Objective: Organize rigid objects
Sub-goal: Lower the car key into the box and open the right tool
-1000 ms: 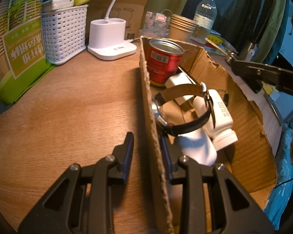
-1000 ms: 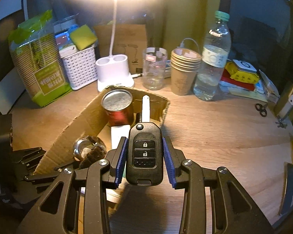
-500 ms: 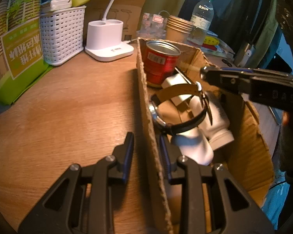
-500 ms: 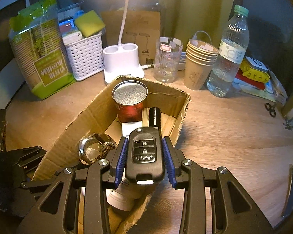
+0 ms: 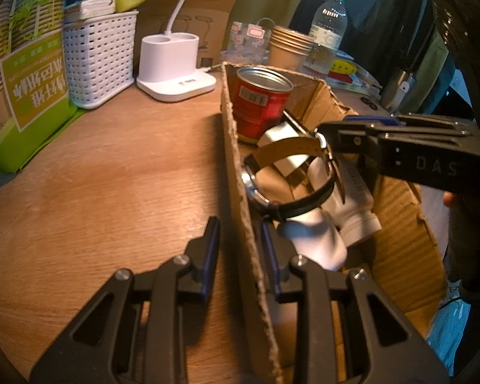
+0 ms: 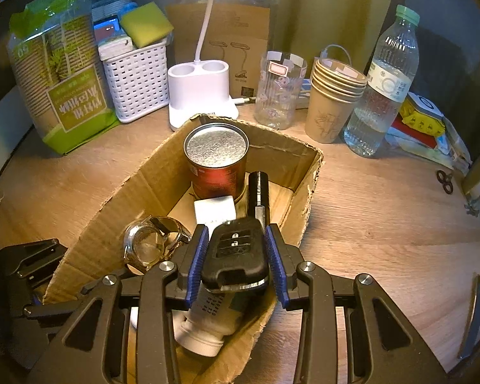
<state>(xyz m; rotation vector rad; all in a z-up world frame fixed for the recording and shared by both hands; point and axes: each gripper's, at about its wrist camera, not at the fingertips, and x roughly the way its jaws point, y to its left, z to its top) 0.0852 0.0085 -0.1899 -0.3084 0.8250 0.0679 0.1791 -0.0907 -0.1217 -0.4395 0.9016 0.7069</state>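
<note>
A black car key fob (image 6: 234, 253) is clamped between the blue pads of the right gripper (image 6: 236, 257), button face up, with two lock icons visible. The fob is held above the near end of an open cardboard box (image 6: 273, 152) that sits on a wooden tabletop (image 6: 384, 217).

Inside the box, a red tin can (image 6: 216, 160) stands upright at the far end. A white plug adapter (image 6: 214, 211) lies just in front of the can, and a black cylindrical object (image 6: 258, 192) lies beside the adapter, on its right in the right wrist view. A wristwatch (image 6: 150, 246) with a glass face is seen toward the left wall of the box. A white plastic bottle (image 6: 204, 329) lies on its side under the held fob.

In the left wrist view, the left gripper (image 5: 240, 251) straddles the box's near side wall (image 5: 240, 192): one finger is outside and one inside. The jaws stand narrowly apart, and it cannot be told whether the pads press on the cardboard. The right gripper (image 5: 400, 147) is seen entering over the box from the right, above the watch strap (image 5: 291, 147).

Behind the box, a white desk-lamp base (image 6: 198, 92), a white lattice basket (image 6: 137, 80), a clear plastic cup (image 6: 280, 89), a stack of paper cups (image 6: 332, 102) and a water bottle (image 6: 384, 83) are lined up. A green pack of paper cups (image 6: 57, 73) stands at the far left.
</note>
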